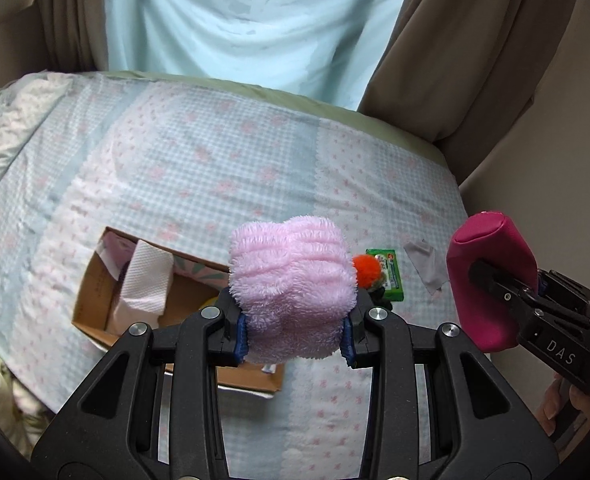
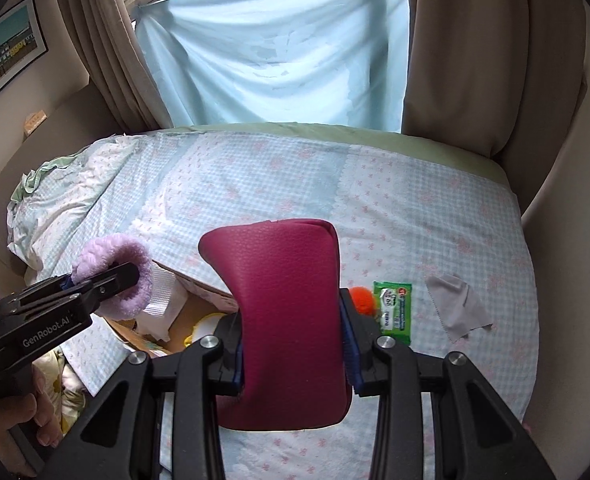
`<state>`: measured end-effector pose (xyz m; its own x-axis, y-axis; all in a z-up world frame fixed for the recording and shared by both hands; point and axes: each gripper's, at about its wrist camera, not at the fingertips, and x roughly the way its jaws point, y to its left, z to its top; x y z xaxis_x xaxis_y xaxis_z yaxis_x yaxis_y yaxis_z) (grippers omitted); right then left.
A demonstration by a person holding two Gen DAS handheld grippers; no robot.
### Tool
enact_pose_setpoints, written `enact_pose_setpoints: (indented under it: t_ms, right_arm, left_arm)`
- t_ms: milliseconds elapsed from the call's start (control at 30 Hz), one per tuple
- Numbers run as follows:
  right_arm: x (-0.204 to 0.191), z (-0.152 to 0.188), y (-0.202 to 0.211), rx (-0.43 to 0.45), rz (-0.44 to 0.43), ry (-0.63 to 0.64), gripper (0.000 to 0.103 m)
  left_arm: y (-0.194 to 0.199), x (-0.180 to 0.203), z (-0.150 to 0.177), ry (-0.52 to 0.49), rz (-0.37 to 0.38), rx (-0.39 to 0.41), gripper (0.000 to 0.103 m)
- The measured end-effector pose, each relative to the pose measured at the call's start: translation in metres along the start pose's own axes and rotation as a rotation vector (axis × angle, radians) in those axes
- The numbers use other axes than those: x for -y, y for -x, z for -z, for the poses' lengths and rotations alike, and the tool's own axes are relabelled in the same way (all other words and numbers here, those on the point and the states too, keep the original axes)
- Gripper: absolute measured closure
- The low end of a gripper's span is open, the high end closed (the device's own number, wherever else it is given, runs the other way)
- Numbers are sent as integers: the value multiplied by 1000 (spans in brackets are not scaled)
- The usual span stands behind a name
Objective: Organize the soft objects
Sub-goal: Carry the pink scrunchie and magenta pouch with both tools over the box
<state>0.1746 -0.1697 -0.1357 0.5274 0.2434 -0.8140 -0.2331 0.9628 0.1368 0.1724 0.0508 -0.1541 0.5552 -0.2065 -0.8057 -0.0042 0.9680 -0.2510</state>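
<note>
Open bed [image 1: 223, 152] toward 12 o'clock. Left gripper [image 1: 295, 332] clamped on pink fluffy cloth [image 1: 291, 280]; right gripper [image 2: 295, 360] on magenta pouch [image 2: 287, 304].

Bed [image 2: 435, 208], checked sheet. On it: cardboard box [image 1: 95, 292], green wipes pkt [image 2: 395, 308], grey cloth [image 2: 457, 312], orange pompom [image 2: 363, 300].
</note>
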Motion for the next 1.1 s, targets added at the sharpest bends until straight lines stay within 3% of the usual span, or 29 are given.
enact_pose_setpoints:
  t_ms: [267, 533, 900, 1100]
  right_arm:
    - [-87, 7, -31, -47, 31, -82, 69]
    - [-147, 23, -85, -129, 56, -165, 69]
    - [-165, 60, -183, -312, 57, -268, 68]
    - [-160, 67, -211, -359, 52, -318, 68]
  left_arm:
    - [-5, -95, -4, -58, 29, -96, 72]
    - [-55, -160, 4, -131, 25, -232, 72]
    - [-157, -203, 49, -153, 0, -474, 72]
    - [-176, -211, 48, -164, 10, -525, 72]
